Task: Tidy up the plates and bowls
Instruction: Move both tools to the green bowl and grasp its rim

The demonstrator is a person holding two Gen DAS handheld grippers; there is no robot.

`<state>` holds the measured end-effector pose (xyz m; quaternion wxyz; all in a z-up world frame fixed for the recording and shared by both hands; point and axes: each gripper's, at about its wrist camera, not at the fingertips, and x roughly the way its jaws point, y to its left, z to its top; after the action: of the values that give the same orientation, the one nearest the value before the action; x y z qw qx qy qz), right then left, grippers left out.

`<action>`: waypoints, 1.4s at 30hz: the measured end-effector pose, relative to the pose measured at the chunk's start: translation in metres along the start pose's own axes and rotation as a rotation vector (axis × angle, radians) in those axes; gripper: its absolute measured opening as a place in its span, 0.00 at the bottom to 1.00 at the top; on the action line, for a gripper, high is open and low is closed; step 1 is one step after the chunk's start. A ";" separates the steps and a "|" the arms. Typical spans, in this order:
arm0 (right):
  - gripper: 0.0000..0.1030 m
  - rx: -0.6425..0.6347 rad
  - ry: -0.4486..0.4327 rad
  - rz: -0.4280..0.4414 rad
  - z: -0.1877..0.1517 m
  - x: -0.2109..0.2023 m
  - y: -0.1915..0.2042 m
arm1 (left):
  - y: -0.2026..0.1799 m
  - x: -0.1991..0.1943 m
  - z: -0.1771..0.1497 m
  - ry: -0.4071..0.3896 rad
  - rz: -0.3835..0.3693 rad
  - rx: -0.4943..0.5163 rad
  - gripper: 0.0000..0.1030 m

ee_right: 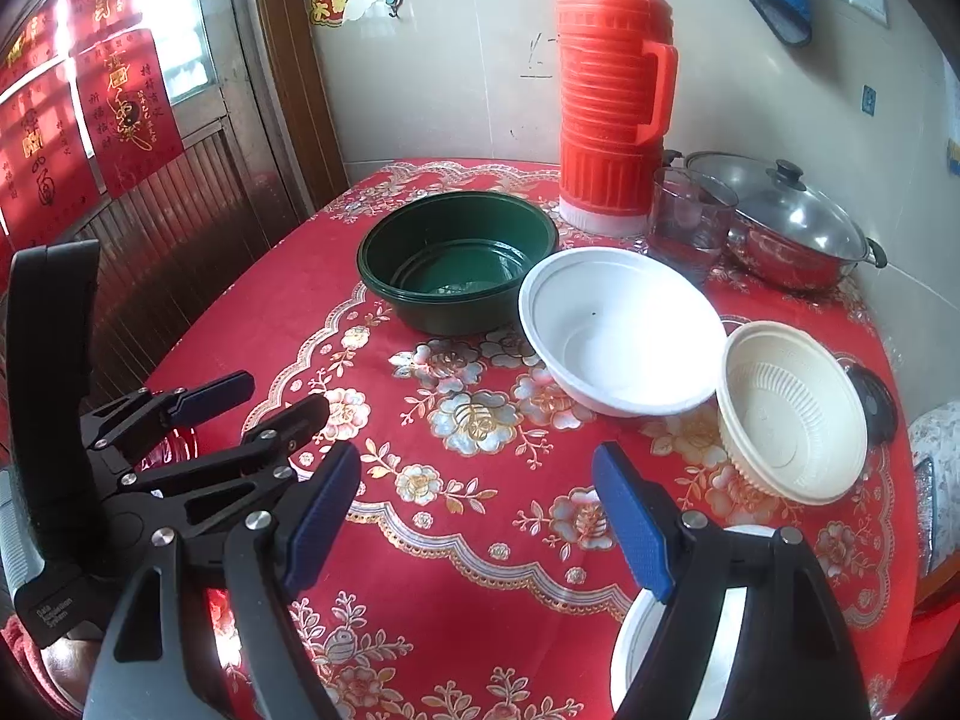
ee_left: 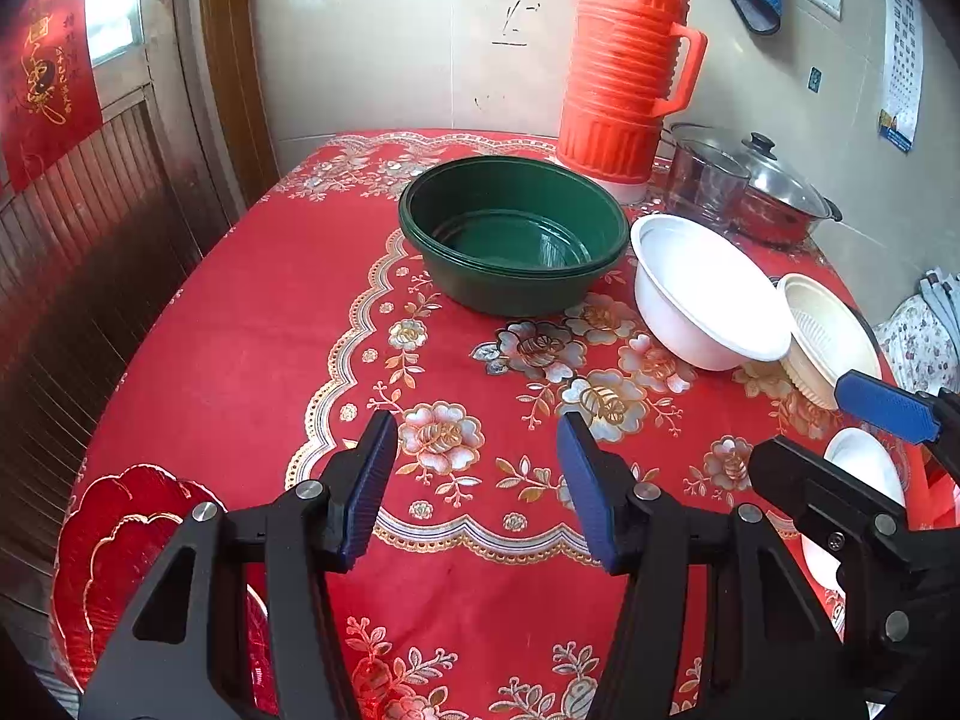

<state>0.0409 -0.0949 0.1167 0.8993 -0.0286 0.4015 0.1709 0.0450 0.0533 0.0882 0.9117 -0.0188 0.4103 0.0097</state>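
Note:
Stacked dark green bowls (ee_left: 516, 234) (ee_right: 456, 264) stand mid-table on the red flowered cloth. Right of them a white bowl (ee_left: 702, 294) (ee_right: 624, 330) leans tilted, and a ribbed cream bowl (ee_left: 828, 336) (ee_right: 792, 414) tilts beside it. A small white bowl (ee_left: 864, 480) (ee_right: 732, 630) sits near the front right, partly hidden by the right gripper. A red gold-trimmed plate (ee_left: 120, 540) (ee_right: 174, 450) lies at the front left. My left gripper (ee_left: 477, 492) (ee_right: 264, 402) hovers open over bare cloth. My right gripper (ee_right: 480, 516) (ee_left: 852, 450) is open wider, also holding nothing.
An orange thermos (ee_left: 624, 60) (ee_right: 606, 96) stands at the back by the wall, with a glass cup (ee_right: 690, 222) and a lidded steel pot (ee_left: 774, 192) (ee_right: 792, 228) to its right. A dark round object (ee_right: 876, 402) lies behind the cream bowl. The table edge (ee_left: 150, 324) falls off left.

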 end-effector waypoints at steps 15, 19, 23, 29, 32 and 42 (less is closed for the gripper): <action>0.77 0.005 0.001 0.008 0.050 0.018 -0.023 | 0.029 0.012 0.066 0.080 -0.005 -0.073 0.54; 0.77 0.035 -0.006 0.033 0.059 0.022 -0.033 | 0.034 0.024 0.075 0.108 -0.029 -0.100 0.54; 0.77 0.039 0.015 0.012 0.073 0.034 -0.042 | 0.040 0.034 0.084 0.126 -0.031 -0.122 0.54; 0.77 0.058 0.005 0.022 0.099 0.050 -0.051 | 0.041 0.051 0.103 0.133 -0.016 -0.138 0.54; 0.77 0.056 0.025 0.018 0.111 0.063 -0.053 | 0.041 0.062 0.112 0.151 -0.014 -0.135 0.54; 0.77 0.078 0.072 0.040 0.140 0.123 -0.063 | 0.047 0.105 0.133 0.204 -0.004 -0.163 0.54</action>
<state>0.2373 -0.0923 0.1158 0.8811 0.0084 0.4404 0.1719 0.2126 0.1063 0.0970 0.8608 -0.0943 0.4986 0.0393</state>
